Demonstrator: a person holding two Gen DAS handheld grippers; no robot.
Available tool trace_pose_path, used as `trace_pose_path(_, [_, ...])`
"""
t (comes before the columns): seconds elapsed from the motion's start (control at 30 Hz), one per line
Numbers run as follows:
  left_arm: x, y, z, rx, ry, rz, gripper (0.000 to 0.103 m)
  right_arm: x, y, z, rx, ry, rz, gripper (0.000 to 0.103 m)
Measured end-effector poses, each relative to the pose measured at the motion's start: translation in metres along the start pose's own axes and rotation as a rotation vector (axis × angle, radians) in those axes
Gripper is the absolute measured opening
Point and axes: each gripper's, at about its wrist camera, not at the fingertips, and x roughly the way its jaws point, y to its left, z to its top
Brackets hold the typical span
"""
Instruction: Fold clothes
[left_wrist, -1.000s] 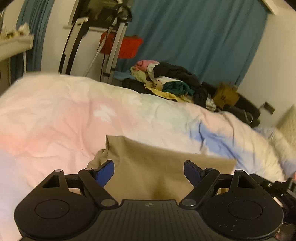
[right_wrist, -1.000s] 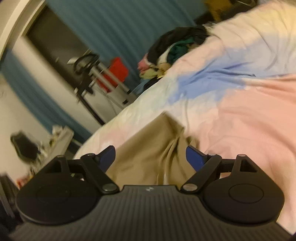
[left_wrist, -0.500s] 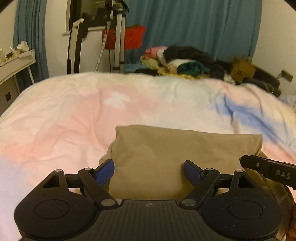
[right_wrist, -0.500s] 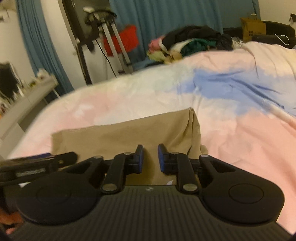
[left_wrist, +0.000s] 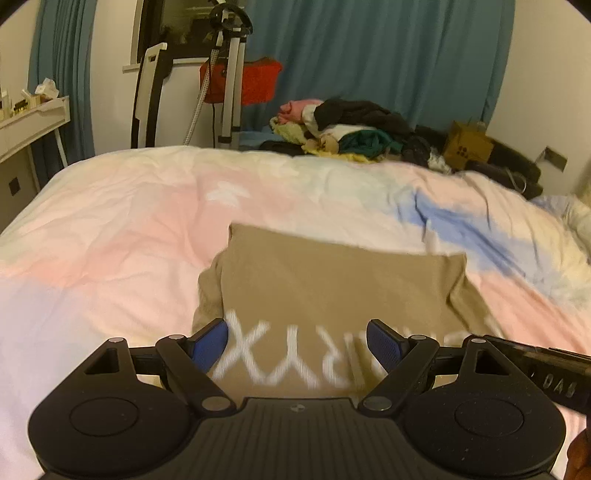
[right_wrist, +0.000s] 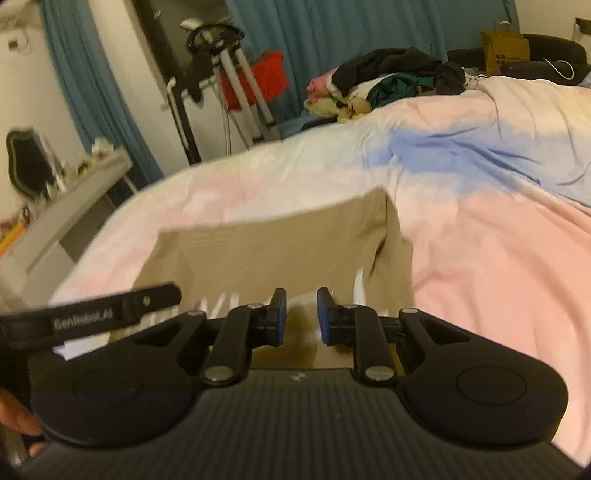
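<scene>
Pink, white and blue bedding (left_wrist: 122, 236) covers the big bed. At its 12 o'clock edge sits a messy clothes pile (left_wrist: 343, 129). On the near middle of the bed lies the tan folded shirt (left_wrist: 332, 280) with white letters. The left gripper (left_wrist: 297, 345) is wide open over the shirt's near edge, holding nothing. The right gripper (right_wrist: 300, 315) is nearly closed and opening a little, with shirt cloth showing in the gap; I cannot tell if it pinches it.

White lettering (left_wrist: 280, 354) now shows on the tan garment (left_wrist: 332, 280), toward 6 o'clock. The right gripper (right_wrist: 300, 314), wide a second ago, is narrow, jaws reopening slightly.
</scene>
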Motion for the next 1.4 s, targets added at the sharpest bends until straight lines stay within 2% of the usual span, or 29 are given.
trace_pose_path(0.13, [0.000, 0.002, -0.017, -0.032, 0.071, 0.020, 0.084, 0.003, 0.007, -0.017, -0.043, 0.053, -0.042, 0.020])
trace_pose_path(0.3, [-0.032, 0.005, -0.023, -0.080, 0.062, 0.005, 0.084, 0.001, -0.002, -0.017, -0.002, 0.057, -0.029, 0.018])
trace_pose_path(0.37, [-0.051, 0.010, -0.027, -0.121, 0.038, -0.051, 0.085, 0.000, -0.003, -0.017, 0.009, 0.056, -0.026, 0.018])
trace_pose_path(0.47, [-0.060, 0.025, -0.038, -0.256, 0.087, -0.156, 0.086, 0.000, -0.003, -0.017, 0.013, 0.058, -0.026, 0.018])
trace_pose_path(0.53, [-0.052, 0.035, -0.044, -0.347, 0.144, -0.223, 0.084, 0.000, -0.002, -0.017, 0.007, 0.058, -0.028, 0.018])
trace_pose_path(0.67, [-0.020, 0.057, -0.052, -0.539, 0.233, -0.255, 0.080, 0.000, -0.001, -0.017, 0.002, 0.058, -0.033, 0.018])
trace_pose_path(0.77, [0.005, 0.078, -0.063, -0.748, 0.269, -0.293, 0.072, -0.002, -0.004, -0.017, 0.025, 0.059, -0.028, 0.018])
trace_pose_path(0.8, [0.008, 0.084, -0.064, -0.799, 0.254, -0.299, 0.068, -0.002, -0.004, -0.017, 0.031, 0.060, -0.026, 0.018])
trace_pose_path(0.83, [0.008, 0.087, -0.064, -0.825, 0.229, -0.298, 0.061, -0.002, -0.005, -0.016, 0.036, 0.061, -0.024, 0.018])
trace_pose_path(1.0, [-0.003, 0.083, -0.062, -0.803, 0.128, -0.283, 0.039, -0.004, -0.007, -0.014, 0.052, 0.055, -0.017, 0.019])
trace_pose_path(1.03, [-0.006, 0.082, -0.063, -0.801, 0.113, -0.280, 0.032, -0.005, -0.008, -0.013, 0.060, 0.051, -0.014, 0.023])
trace_pose_path(1.1, [-0.007, 0.084, -0.064, -0.818, 0.098, -0.286, 0.026, -0.023, -0.008, -0.005, 0.086, -0.039, 0.065, 0.024])
trace_pose_path(1.13, [-0.008, 0.085, -0.066, -0.834, 0.095, -0.292, 0.025, -0.035, -0.008, 0.000, 0.107, -0.095, 0.134, 0.030])
trace_pose_path(1.17, [-0.007, 0.087, -0.066, -0.846, 0.093, -0.297, 0.024, -0.043, -0.008, 0.004, 0.130, -0.129, 0.185, 0.055])
trace_pose_path(1.2, [-0.007, 0.088, -0.067, -0.847, 0.091, -0.298, 0.023, -0.051, -0.008, 0.007, 0.166, -0.161, 0.236, 0.072])
trace_pose_path(1.23, [-0.007, 0.089, -0.067, -0.849, 0.089, -0.298, 0.023, -0.056, -0.009, 0.007, 0.197, -0.186, 0.285, 0.097])
trace_pose_path(1.27, [-0.006, 0.091, -0.067, -0.849, 0.087, -0.297, 0.023, -0.056, -0.010, 0.007, 0.224, -0.176, 0.325, 0.101])
trace_pose_path(1.3, [-0.007, 0.091, -0.067, -0.843, 0.085, -0.294, 0.023, -0.056, -0.010, 0.006, 0.250, -0.165, 0.364, 0.100])
trace_pose_path(1.4, [-0.010, 0.090, -0.067, -0.832, 0.077, -0.288, 0.023, -0.036, -0.013, -0.004, 0.359, 0.003, 0.417, 0.100])
